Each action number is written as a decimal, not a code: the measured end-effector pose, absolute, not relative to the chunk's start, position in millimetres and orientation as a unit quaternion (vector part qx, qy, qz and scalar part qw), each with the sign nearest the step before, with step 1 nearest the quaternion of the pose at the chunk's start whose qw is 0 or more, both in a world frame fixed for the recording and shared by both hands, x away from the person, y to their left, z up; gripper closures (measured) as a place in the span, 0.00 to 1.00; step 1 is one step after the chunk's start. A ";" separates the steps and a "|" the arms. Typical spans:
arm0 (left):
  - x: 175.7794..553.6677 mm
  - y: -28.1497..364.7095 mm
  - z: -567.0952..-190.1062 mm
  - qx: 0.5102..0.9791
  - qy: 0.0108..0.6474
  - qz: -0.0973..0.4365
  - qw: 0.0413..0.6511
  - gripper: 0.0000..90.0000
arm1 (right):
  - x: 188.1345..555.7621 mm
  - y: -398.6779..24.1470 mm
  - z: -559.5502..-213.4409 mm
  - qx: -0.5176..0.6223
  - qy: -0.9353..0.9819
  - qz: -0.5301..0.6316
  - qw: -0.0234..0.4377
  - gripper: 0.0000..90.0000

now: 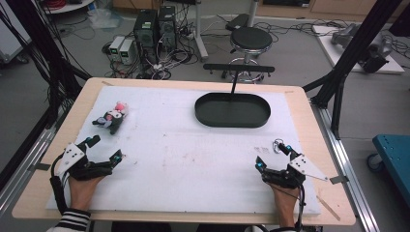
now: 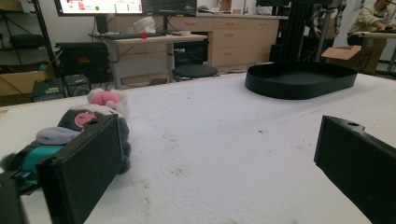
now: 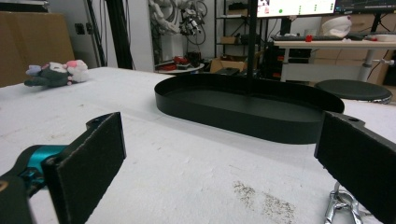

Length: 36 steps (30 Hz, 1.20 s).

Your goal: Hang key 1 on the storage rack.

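Left claw (image 1: 103,149): near edge of the counter, at the left, well short of the tray; jaws spread wide, nothing between them
Right claw (image 1: 273,156): near edge at the right, nearer the tray than the left claw is, still apart from it; jaws spread wide, nothing between them
Keyring (image 3: 343,208): small metal clip on the white sheet, just beside the right claw's outer jaw, on the near side of the tray
Sheet (image 1: 193,159): white cover over the counter (image 1: 41,179), with faint marks and a dark speckled patch on the near side of the tray
Plush (image 1: 112,117): small grey, white and pink toy lying on the sheet, well to the left of the tray, just beyond the left claw and not touching it
Tray (image 1: 232,110): black oval, low-walled, on the far half of the sheet, right of centre
Stool (image 1: 251,39): black round seat on the floor beyond the tray
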State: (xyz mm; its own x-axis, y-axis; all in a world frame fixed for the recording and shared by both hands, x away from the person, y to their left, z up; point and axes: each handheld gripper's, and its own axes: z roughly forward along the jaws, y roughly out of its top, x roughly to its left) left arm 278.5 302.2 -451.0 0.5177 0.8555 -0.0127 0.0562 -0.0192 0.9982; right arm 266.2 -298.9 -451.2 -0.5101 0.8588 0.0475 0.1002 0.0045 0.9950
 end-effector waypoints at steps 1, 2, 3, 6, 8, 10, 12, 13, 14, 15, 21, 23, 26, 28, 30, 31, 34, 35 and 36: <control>278.5 302.2 -450.9 0.631 0.361 0.333 0.600 0.02 | 266.2 -298.9 -451.2 0.379 0.633 0.595 0.319 0.01; 278.5 302.3 -450.8 0.631 0.361 0.333 0.600 0.02 | 266.3 -299.0 -451.2 0.378 0.633 0.595 0.319 0.01; 278.5 302.6 -450.4 0.631 0.364 0.334 0.598 0.02 | 266.2 -298.9 -451.2 0.379 0.633 0.595 0.318 0.01; 278.9 305.2 -446.9 0.629 0.371 0.332 0.596 0.02 | 266.3 -299.0 -451.2 0.379 0.633 0.595 0.319 0.01; 279.5 307.3 -442.5 0.630 0.371 0.335 0.594 0.02 | 266.5 -299.2 -451.1 0.378 0.633 0.595 0.320 0.01; 280.2 308.7 -437.7 0.628 0.371 0.337 0.595 0.02 | 266.4 -299.4 -451.1 0.381 0.631 0.595 0.319 0.01; 281.2 310.8 -432.5 0.635 0.370 0.338 0.588 0.02 | 266.4 -299.4 -451.2 0.381 0.631 0.595 0.319 0.01; 282.6 312.2 -427.1 0.640 0.370 0.337 0.583 0.02 | 266.4 -299.2 -451.1 0.379 0.632 0.595 0.320 0.01; 283.4 313.1 -424.5 0.642 0.368 0.339 0.581 0.02 | 266.6 -299.1 -451.2 0.377 0.632 0.596 0.321 0.01; 283.4 313.1 -424.5 0.642 0.368 0.339 0.581 0.02 | 266.6 -299.1 -451.2 0.377 0.632 0.596 0.321 0.01; 290.2 318.3 -405.7 0.661 0.366 0.339 0.560 0.02 | 266.4 -299.3 -451.2 0.381 0.631 0.596 0.319 0.01; 293.3 319.8 -399.1 0.669 0.364 0.337 0.552 0.02 | 266.5 -299.3 -451.2 0.380 0.631 0.596 0.320 0.01; 298.9 321.8 -390.4 0.680 0.364 0.334 0.542 0.02 | 266.4 -299.4 -451.2 0.381 0.631 0.596 0.319 0.01; 302.8 322.5 -385.3 0.685 0.363 0.333 0.537 0.02 | 266.4 -299.4 -451.2 0.380 0.632 0.596 0.320 0.01; 307.5 323.1 -380.6 0.691 0.366 0.331 0.529 0.02 | 266.4 -299.4 -451.2 0.379 0.632 0.596 0.320 0.01; 309.9 323.3 -378.4 0.692 0.367 0.331 0.526 0.02 | 266.3 -299.1 -451.2 0.379 0.631 0.596 0.320 0.01; 318.4 324.0 -373.0 0.699 0.371 0.326 0.518 0.02 | 266.5 -299.3 -451.2 0.378 0.632 0.595 0.322 0.01; 321.1 324.5 -371.1 0.699 0.375 0.322 0.517 0.02 | 266.7 -299.2 -451.2 0.377 0.632 0.596 0.322 0.01; 324.0 324.6 -369.2 0.703 0.376 0.323 0.511 0.02 | 266.7 -299.2 -451.2 0.377 0.632 0.596 0.322 0.01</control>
